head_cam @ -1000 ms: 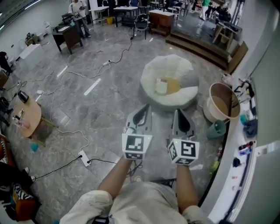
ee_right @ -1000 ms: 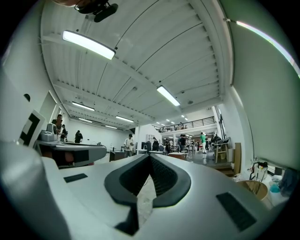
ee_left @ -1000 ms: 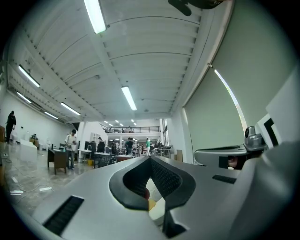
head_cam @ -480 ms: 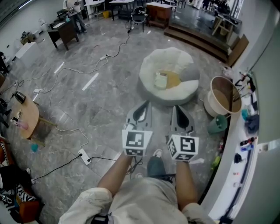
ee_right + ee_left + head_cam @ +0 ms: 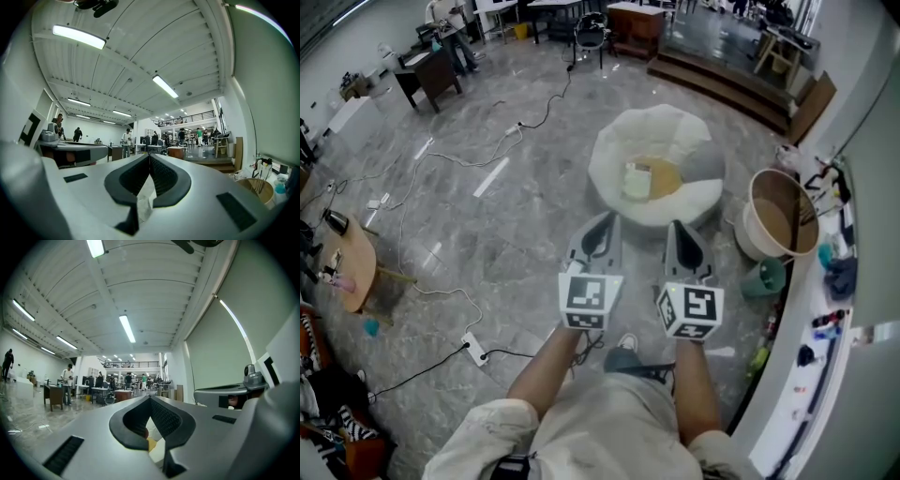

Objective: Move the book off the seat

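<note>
A pale book (image 5: 637, 181) lies in the hollow of a round white beanbag seat (image 5: 694, 202), beside a tan cushion (image 5: 665, 175), ahead of me in the head view. My left gripper (image 5: 610, 217) and right gripper (image 5: 674, 225) are held side by side, pointing level toward the seat, just short of its near rim. Both are shut with nothing held. In the left gripper view the left gripper's tips (image 5: 150, 397) meet, with a sliver of the seat showing through the gap below. The right gripper's tips (image 5: 149, 157) are likewise together.
A round wicker basket (image 5: 780, 224) and a green cup (image 5: 764, 277) stand right of the seat by a curved white counter (image 5: 825, 375). Cables and a power strip (image 5: 472, 348) trail over the grey marble floor at left. A small round wooden table (image 5: 352, 267) stands far left.
I have walked toward the seat: it and the book now lie closer to both grippers, and the floor has slid back under me. Both grippers stayed shut, side by side.
</note>
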`<act>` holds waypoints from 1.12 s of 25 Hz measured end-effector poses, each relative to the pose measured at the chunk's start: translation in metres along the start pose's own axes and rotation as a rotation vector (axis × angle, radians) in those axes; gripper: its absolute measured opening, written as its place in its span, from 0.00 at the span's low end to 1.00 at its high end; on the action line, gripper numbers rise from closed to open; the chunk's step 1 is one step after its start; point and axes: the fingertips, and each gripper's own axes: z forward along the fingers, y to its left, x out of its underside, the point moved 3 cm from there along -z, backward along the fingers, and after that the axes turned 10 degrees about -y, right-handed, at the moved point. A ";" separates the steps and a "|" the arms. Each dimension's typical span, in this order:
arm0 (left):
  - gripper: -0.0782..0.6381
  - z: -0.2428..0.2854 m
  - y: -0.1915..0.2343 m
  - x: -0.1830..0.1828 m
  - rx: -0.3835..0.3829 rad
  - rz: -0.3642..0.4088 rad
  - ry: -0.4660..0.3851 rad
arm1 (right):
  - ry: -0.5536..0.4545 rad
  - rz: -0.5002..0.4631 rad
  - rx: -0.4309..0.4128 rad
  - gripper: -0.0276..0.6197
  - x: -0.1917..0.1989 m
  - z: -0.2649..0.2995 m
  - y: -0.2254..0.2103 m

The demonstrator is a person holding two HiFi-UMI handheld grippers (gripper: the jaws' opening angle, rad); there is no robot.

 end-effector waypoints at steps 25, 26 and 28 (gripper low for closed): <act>0.11 0.248 0.044 0.058 -0.005 0.009 -0.015 | 0.039 -0.006 0.004 0.05 0.063 0.217 -0.134; 0.11 0.257 0.053 0.058 0.003 0.011 -0.017 | 0.043 0.000 0.005 0.05 0.064 0.229 -0.132; 0.11 0.275 0.072 0.059 0.022 0.020 -0.017 | 0.044 0.003 -0.002 0.05 0.065 0.254 -0.124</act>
